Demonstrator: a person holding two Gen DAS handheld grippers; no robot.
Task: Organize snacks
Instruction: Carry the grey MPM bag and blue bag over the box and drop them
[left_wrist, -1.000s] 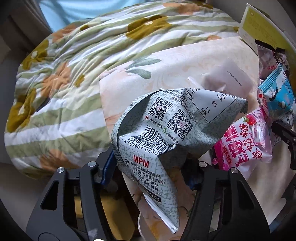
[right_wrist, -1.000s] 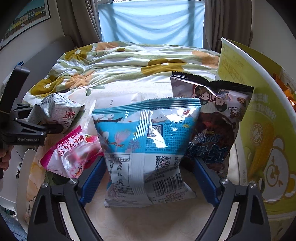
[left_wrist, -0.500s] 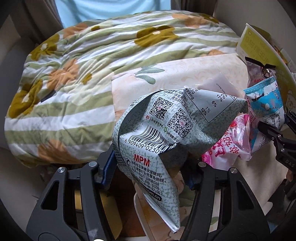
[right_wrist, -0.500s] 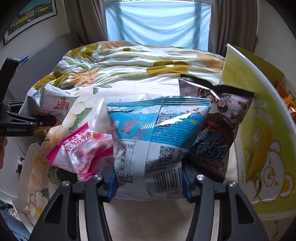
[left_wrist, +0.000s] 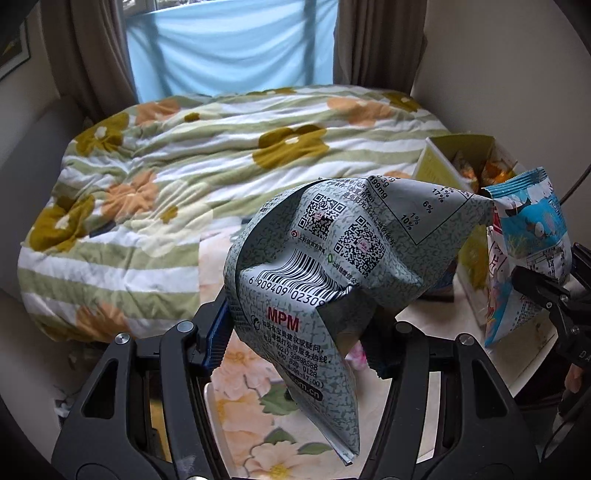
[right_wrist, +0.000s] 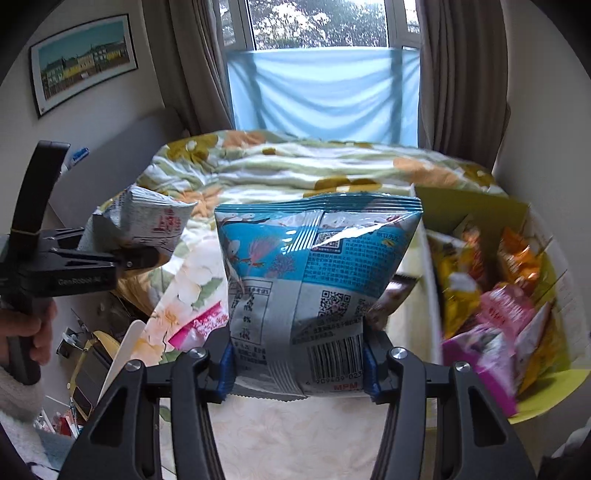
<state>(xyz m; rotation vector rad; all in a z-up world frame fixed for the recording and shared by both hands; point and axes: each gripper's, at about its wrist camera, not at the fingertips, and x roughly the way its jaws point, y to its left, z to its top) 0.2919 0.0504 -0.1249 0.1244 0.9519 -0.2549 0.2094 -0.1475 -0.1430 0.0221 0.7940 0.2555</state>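
Observation:
My left gripper (left_wrist: 295, 343) is shut on a crumpled grey snack bag (left_wrist: 325, 266) with barcodes and holds it up above the table; it also shows in the right wrist view (right_wrist: 144, 225). My right gripper (right_wrist: 297, 365) is shut on a blue and white snack bag (right_wrist: 314, 273), lifted off the table; the same bag shows in the left wrist view (left_wrist: 528, 240). A yellow-green box (right_wrist: 480, 210) at the right holds several orange, pink and purple packets. A pink snack bag (right_wrist: 199, 325) lies on the table between the grippers.
The table carries a floral cloth (left_wrist: 255, 417). Behind it is a bed with a flowered quilt (left_wrist: 184, 166) and a window with a blue sheet (right_wrist: 321, 92). A dark snack bag (right_wrist: 399, 291) lies behind the blue one. Clutter sits on the floor at left (right_wrist: 88, 369).
Both grippers have risen with their bags. My right gripper closed on the blue bag and lifted it off the table; the box's inside has come into view.

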